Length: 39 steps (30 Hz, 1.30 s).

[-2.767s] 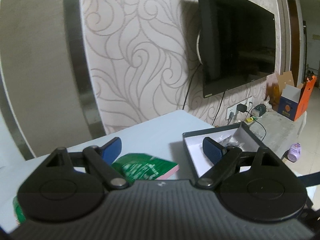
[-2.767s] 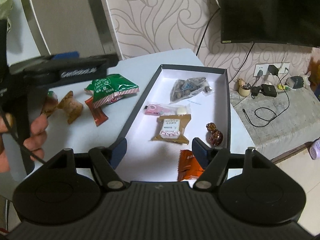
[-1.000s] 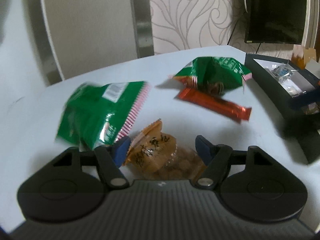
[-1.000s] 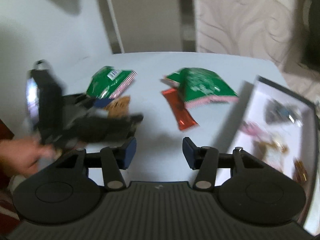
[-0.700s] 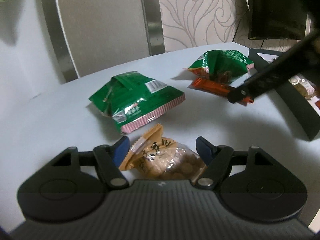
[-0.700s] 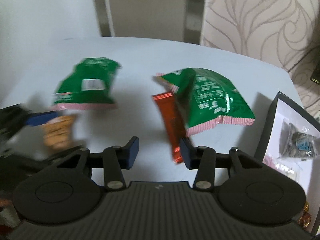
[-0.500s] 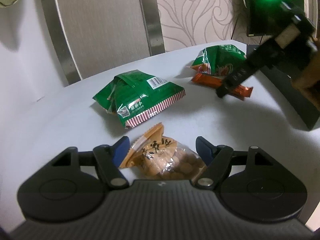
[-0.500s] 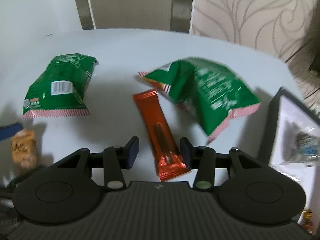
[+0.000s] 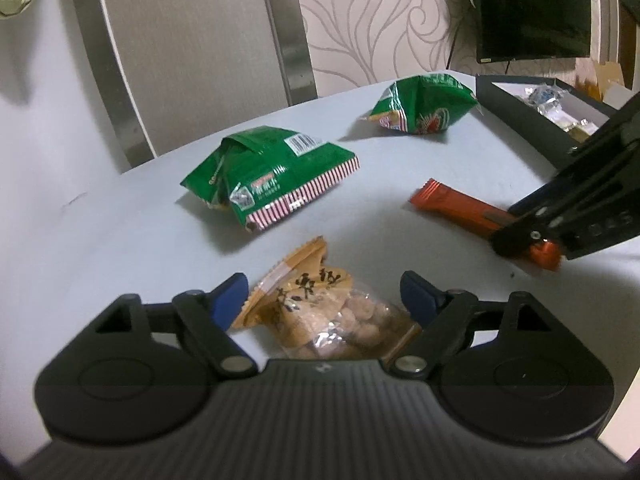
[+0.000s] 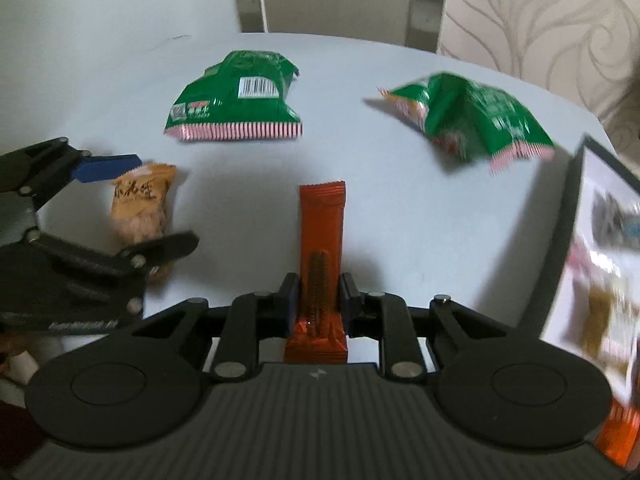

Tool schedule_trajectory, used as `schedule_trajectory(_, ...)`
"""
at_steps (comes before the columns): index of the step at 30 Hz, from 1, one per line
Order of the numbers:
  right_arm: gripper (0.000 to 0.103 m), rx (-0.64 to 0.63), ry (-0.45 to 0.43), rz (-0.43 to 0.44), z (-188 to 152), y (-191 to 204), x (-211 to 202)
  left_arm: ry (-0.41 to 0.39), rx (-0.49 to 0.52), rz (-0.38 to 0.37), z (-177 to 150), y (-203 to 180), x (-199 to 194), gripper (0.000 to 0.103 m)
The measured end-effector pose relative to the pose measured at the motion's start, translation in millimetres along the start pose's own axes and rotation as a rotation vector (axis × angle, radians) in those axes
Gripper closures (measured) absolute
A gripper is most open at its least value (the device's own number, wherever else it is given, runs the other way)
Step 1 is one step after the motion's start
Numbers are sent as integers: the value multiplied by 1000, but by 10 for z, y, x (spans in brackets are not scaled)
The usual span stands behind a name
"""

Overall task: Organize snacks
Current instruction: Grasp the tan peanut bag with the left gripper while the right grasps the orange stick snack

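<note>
Lying lengthwise between its pads, the orange bar (image 10: 321, 264) points straight ahead of the clamped right tool (image 10: 319, 300).

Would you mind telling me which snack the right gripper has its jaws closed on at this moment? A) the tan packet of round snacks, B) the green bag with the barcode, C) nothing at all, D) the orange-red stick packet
D: in the right wrist view the right gripper has both pads pressed against the sides of the orange-red stick packet, which lies on the table.
</note>
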State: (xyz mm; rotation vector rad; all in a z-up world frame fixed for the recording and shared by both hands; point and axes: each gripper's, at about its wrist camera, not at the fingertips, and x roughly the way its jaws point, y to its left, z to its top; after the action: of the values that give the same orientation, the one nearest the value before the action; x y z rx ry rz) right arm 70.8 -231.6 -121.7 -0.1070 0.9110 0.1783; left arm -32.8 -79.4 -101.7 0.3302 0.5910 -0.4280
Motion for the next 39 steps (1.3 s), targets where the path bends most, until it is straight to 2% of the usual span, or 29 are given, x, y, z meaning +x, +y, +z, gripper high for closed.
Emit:
schedule_trajectory(2, 68, 33, -6, 10, -50, -1, -31, 6, 2, 3, -5, -14, 10, 18)
schedule_trajectory(8, 58, 37, -6, -21, -48, 72, -16, 27, 0, -39, -21, 51, -59, 18)
schedule_trajectory(15, 35, 6, -15, -39, -58, 194, 43, 29, 24, -39, -109, 116, -149, 17)
schedule_trajectory(20, 22, -14, -13, -42, -61, 275, 85, 43, -37, -38, -130, 190, -92, 14)
schedule_trajectory(23, 20, 3, -17, -38, -59, 278, 95, 43, -70, -52, -145, 235, -69, 12)
schedule_trajectory(27, 20, 33, -27, -55, -48, 255, 108, 47, -122, -43, -164, 284, -25, 3)
schedule_trajectory(34, 20, 51, -43, -94, -65, 222, 113, 62, -136, -55, -137, 305, 2, 3)
schedule_trajectory(39, 26, 56, -44, -101, -69, 211, 94, 61, -125, -67, -142, 308, -11, 5)
